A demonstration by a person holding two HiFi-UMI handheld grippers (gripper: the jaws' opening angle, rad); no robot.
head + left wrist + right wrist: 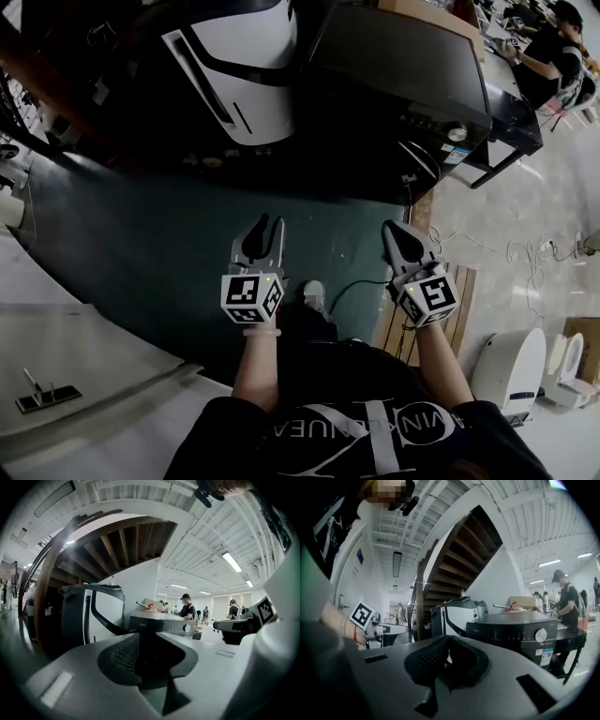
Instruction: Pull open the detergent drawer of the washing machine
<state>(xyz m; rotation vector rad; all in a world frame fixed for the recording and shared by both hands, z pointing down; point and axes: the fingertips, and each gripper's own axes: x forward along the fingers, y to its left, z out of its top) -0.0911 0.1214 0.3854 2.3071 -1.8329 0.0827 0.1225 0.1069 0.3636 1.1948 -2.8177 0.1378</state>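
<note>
The dark washing machine (403, 75) stands ahead of me on the right, and its control panel with a round knob (541, 635) faces both grippers. I cannot make out the drawer front on the panel (159, 624). My left gripper (265, 230) hangs over the green floor, well short of the machine; it is open, with a gap between the tips and nothing in it (151, 637). My right gripper (405, 239) is level with the left one and just as far from the machine. It is shut, its tips meeting on nothing (449, 638).
A white and black machine (234, 66) stands left of the washer under a wooden staircase (464, 550). A cable (352, 286) and a wooden pallet (441, 309) lie near my feet. White appliances (511, 361) stand at the right, and people sit at tables (553, 47) behind.
</note>
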